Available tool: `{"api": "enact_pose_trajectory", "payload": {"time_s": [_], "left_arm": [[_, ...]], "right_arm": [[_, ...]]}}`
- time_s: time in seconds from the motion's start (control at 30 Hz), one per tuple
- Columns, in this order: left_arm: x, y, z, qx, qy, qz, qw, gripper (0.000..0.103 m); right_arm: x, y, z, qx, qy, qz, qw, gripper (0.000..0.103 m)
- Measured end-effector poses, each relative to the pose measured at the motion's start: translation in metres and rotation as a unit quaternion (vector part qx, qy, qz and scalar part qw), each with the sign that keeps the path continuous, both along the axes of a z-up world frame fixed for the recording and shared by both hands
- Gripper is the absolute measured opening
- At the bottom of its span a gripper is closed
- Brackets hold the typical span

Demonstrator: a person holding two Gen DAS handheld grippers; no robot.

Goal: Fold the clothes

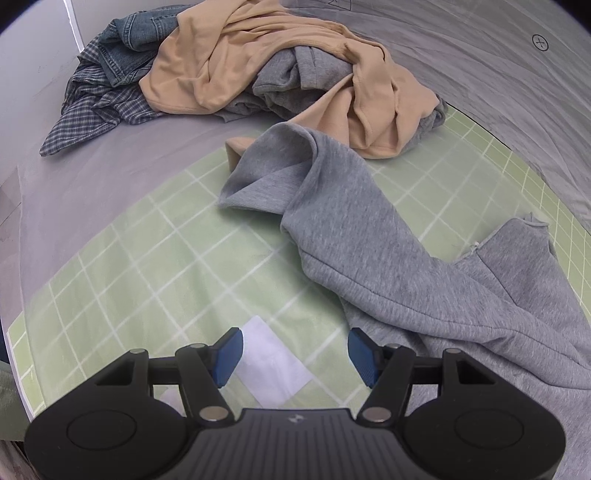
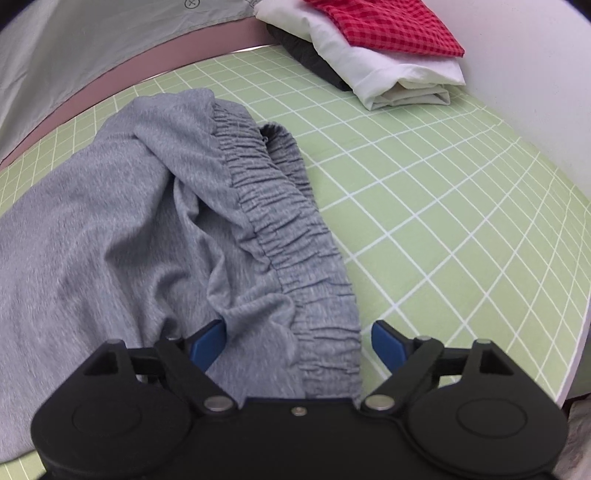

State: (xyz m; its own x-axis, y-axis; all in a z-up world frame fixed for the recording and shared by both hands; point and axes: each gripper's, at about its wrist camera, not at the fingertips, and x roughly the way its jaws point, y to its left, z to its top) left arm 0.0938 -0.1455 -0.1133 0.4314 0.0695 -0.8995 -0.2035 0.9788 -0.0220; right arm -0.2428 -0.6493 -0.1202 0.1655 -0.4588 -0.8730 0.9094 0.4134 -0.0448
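A green gridded mat (image 1: 155,258) covers the bench. Grey sweatpants (image 2: 110,221) sprawl across it. At one edge sits a heap of unfolded clothes (image 1: 229,62); at the other, a folded stack topped by red checked cloth (image 2: 391,26).

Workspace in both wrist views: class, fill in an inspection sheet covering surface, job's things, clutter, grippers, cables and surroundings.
Surface: green grid mat on a grey sheet.
Job's things: grey pants spread on the mat; folded stack; unfolded pile.
Clutter: nothing seen.
Grippers: left gripper open over bare mat; right gripper open, waistband between its jaws.
Cables: nothing seen.
Surroundings: white wall.
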Motion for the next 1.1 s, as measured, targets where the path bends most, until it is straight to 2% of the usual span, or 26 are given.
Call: {"api": "enact_pose_trajectory", "payload": {"time_s": [0.07,0.1,0.13,0.17,0.27,0.33,0.43,0.53,0.6,0.67,0.73,0.8,0.97,1.1], "left_arm": [[-0.003,0.0,0.001,0.002,0.001,-0.001,1.0,0.064],[-0.005,0.0,0.002,0.002,0.0,0.0,1.0,0.064],[-0.006,0.0,0.003,0.002,0.0,0.002,1.0,0.064],[-0.007,0.001,0.004,0.002,-0.001,0.003,1.0,0.064],[-0.006,0.001,0.005,0.003,-0.005,0.002,1.0,0.064],[-0.005,0.002,0.004,0.003,-0.006,0.004,1.0,0.064],[0.002,0.003,-0.002,-0.017,-0.002,0.013,0.9998,0.064],[0.011,-0.005,-0.007,-0.039,-0.002,0.007,0.9992,0.064],[0.018,-0.014,-0.009,-0.039,-0.001,-0.004,0.9992,0.061],[0.023,-0.023,-0.013,-0.032,0.004,-0.014,0.9994,0.049],[0.027,-0.028,-0.015,-0.032,0.01,-0.024,0.9991,0.016],[0.028,-0.032,-0.014,-0.025,0.003,-0.034,0.9991,0.001],[0.014,-0.022,0.009,0.01,-0.029,-0.045,0.9985,0.001],[-0.02,0.002,0.032,0.049,-0.047,-0.043,0.9967,0.001]], "right_arm": [[-0.007,-0.002,-0.004,0.011,-0.014,-0.003,1.0,0.076],[-0.012,-0.003,-0.003,0.01,-0.034,-0.002,0.999,0.062],[-0.013,-0.006,-0.002,-0.001,-0.03,0.006,1.0,0.047],[-0.015,-0.01,-0.001,-0.013,-0.025,0.012,1.0,0.046],[-0.026,-0.042,0.004,-0.061,0.006,-0.009,0.998,0.035],[-0.033,-0.063,0.008,-0.09,0.024,-0.024,0.995,0.034],[-0.043,-0.09,0.018,-0.09,0.01,-0.056,0.994,0.034],[-0.037,-0.091,0.019,-0.095,0.023,-0.033,0.995,0.034],[-0.035,-0.089,0.017,-0.094,0.025,-0.034,0.995,0.034],[-0.038,-0.087,0.016,-0.086,0.017,-0.051,0.995,0.034],[-0.041,-0.084,0.015,-0.081,0.013,-0.06,0.995,0.033],[-0.041,-0.08,0.016,-0.088,0.016,-0.055,0.994,0.032],[-0.045,-0.072,0.029,-0.119,0.01,-0.047,0.992,0.03],[-0.053,-0.068,0.034,-0.122,-0.003,-0.047,0.991,0.029]]}}
